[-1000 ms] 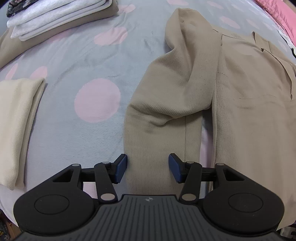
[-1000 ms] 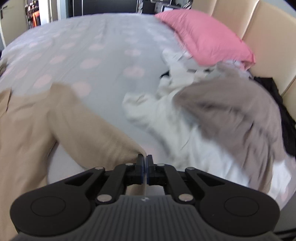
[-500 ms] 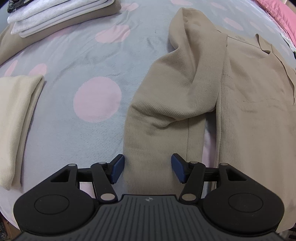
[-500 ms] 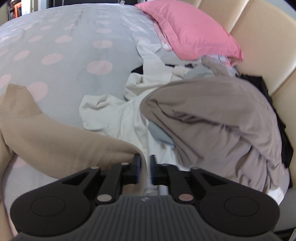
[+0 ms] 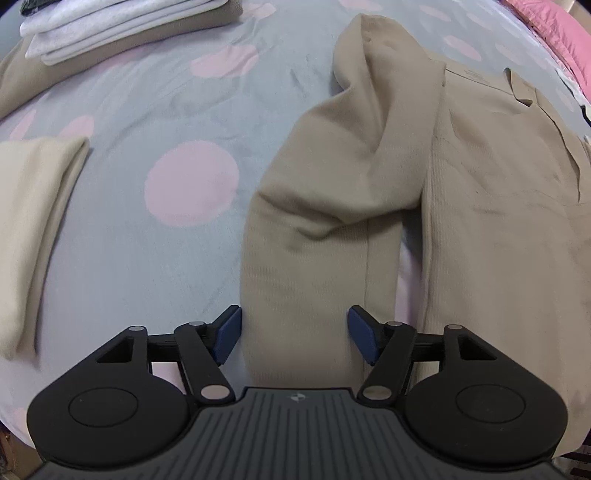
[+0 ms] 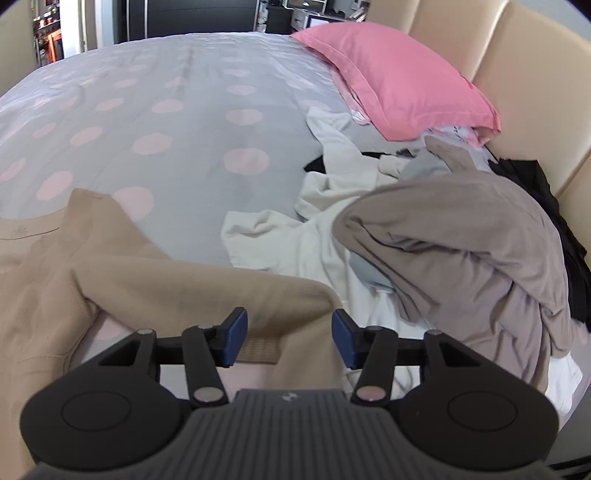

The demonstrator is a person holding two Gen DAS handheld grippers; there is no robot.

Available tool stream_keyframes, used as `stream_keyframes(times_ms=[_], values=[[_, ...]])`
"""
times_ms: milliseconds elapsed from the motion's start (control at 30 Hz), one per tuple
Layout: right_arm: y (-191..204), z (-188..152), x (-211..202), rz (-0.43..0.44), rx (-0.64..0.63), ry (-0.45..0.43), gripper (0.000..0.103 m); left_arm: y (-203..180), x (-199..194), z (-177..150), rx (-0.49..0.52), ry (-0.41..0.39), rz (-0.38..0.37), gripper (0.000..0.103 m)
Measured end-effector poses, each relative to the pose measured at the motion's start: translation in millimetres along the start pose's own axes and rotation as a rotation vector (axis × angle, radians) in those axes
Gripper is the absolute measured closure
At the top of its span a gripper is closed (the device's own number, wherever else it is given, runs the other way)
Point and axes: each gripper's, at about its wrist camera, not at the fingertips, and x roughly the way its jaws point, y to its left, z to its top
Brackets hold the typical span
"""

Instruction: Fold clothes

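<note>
A tan knit cardigan (image 5: 498, 206) lies spread on the grey bedspread with pink dots (image 5: 155, 236). Its one sleeve (image 5: 317, 258) is bent back toward me and runs between the blue pads of my left gripper (image 5: 294, 334), whose jaws are opening and do not press the cloth. In the right wrist view the other sleeve (image 6: 207, 284) lies across the bed, its ribbed cuff (image 6: 258, 350) between the pads of my right gripper (image 6: 289, 338). Those jaws are opening too, and the cuff lies loose.
Folded clothes are stacked at the far left (image 5: 110, 26), and a folded cream piece (image 5: 33, 221) lies at the left edge. A heap of unfolded white, taupe and black clothes (image 6: 443, 236) sits by a pink pillow (image 6: 399, 77) and the padded headboard (image 6: 535, 92).
My right gripper went from shut on the sleeve cuff to wide apart, letting the cuff drop, and swung toward the clothes heap. My left gripper's jaws widened around the other sleeve.
</note>
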Motion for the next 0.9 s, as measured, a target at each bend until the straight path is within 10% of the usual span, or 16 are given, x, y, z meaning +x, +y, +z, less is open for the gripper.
stream_keyframes(times_ms=[133, 200, 267, 900], values=[[4, -1, -4, 0.012, -0.007, -0.008, 0.049, 0, -1, -4, 0.001, -0.011, -0.005, 0.05], [8, -2, -5, 0.012, -0.015, -0.011, 0.048, 1, -4, -4, 0.0, -0.028, -0.011, 0.086], [10, -3, -5, 0.011, -0.026, -0.013, 0.048, 2, -9, -3, -0.008, -0.048, -0.017, 0.099], [6, -11, 7, -0.008, -0.003, 0.041, 0.046, 92, -97, 93, -0.08, -0.393, 0.424, 0.099]])
